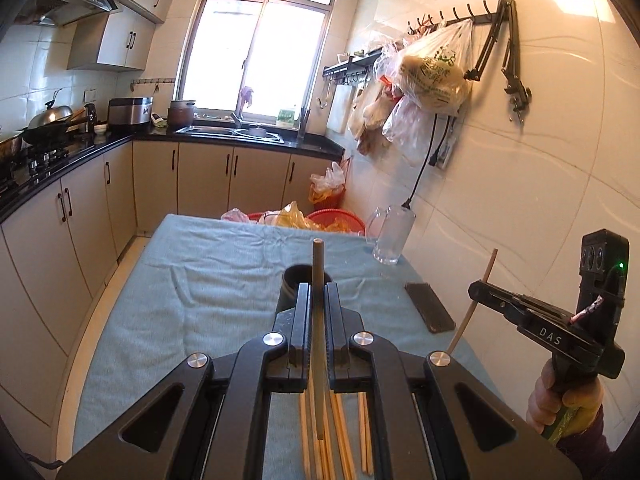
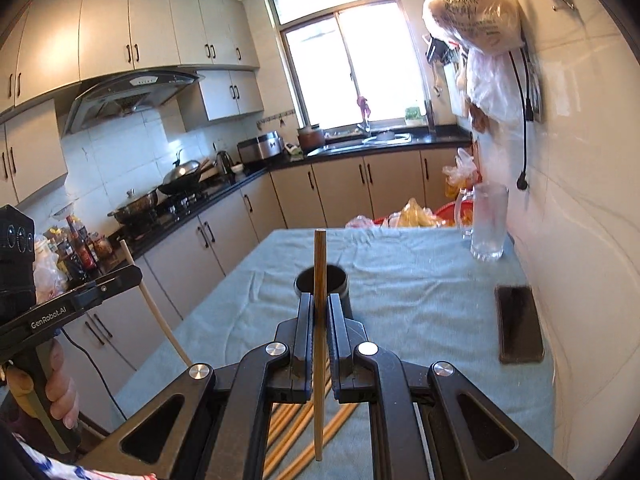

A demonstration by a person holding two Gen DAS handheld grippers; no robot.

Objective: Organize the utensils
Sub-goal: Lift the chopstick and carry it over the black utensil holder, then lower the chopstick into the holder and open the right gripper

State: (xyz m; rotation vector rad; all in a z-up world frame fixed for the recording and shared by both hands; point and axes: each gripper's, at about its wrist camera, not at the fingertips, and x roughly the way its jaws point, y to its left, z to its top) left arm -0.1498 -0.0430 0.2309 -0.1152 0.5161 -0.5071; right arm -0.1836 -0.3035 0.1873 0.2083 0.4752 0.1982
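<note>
right gripper (image 2: 319,308) clamped on one wooden chopstick (image 2: 319,280), upright-ish, w/ black cup (image 2: 322,280) just behind it. more chopsticks (image 2: 304,420) lying on the blue cloth (image 2: 420,300) near side, phone (image 2: 519,324) far right, left gripper (image 2: 134,274) pinching another stick

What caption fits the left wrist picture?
Left gripper holds a chopstick upright near the black cup.

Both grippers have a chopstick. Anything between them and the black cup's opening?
Nothing visible. The left gripper and right gripper each clamp one chopstick, with the black cup just ahead, mouth open. The glass mug and phone sit off to the side.
</note>
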